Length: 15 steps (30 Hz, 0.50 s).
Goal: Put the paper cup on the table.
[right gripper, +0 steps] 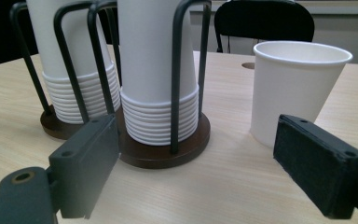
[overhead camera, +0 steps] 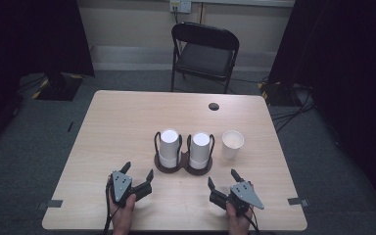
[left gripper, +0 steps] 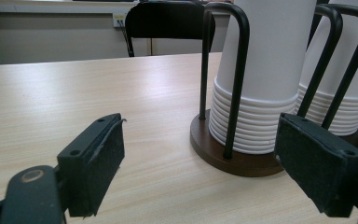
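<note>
From the high view, two stacks of white paper cups stand in the middle of the table, each stack upside down in its own holder of dark wire loops on a round brown base. The left stack and the right stack stand side by side, their bases touching. Their long axis is upright, with the closed bottoms pointing up. Just beside the right stack stands a single cup, upright, its open mouth up. The left gripper and the right gripper rest near the front edge, both with jaws spread and holding nothing, pointing toward the stacks. A black folding chair stands behind the table.

In the left gripper view, the jaws stand wide apart and empty. The left stack is near, ahead and to the right — many rolled rims are layered at its lower end, above the brown base, with black wire loops around it.

In the right gripper view, the jaws are also apart and empty. The right stack stands ahead between them, and the single cup is at the right — plain white, wider at the top, apart from the holder.
</note>
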Each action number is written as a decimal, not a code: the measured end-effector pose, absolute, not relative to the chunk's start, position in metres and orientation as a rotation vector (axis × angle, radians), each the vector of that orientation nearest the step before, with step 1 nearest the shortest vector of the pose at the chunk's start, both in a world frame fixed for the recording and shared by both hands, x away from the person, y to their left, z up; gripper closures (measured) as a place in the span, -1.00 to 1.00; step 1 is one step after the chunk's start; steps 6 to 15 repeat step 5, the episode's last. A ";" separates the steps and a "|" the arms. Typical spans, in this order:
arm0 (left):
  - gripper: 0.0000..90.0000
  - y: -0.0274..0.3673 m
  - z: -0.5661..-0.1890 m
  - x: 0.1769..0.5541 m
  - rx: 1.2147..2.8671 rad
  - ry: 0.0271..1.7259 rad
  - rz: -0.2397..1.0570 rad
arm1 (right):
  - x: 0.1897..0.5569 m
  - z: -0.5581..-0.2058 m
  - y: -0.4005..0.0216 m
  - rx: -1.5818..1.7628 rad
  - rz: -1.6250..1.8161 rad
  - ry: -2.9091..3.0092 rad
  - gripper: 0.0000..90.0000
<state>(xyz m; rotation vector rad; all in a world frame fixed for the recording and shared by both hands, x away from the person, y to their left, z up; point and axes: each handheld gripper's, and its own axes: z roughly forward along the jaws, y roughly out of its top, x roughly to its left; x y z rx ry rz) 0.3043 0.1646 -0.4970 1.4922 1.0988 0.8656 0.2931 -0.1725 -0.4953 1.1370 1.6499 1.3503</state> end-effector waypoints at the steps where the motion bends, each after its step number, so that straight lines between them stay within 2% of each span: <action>1: -0.64 0.164 -0.497 0.304 1.494 1.097 0.866 | 0.293 -0.495 -0.173 1.134 1.354 1.651 -0.70; 15: -0.64 0.165 -0.497 0.304 1.490 1.101 0.864 | 0.294 -0.495 -0.173 1.150 1.352 1.652 -0.70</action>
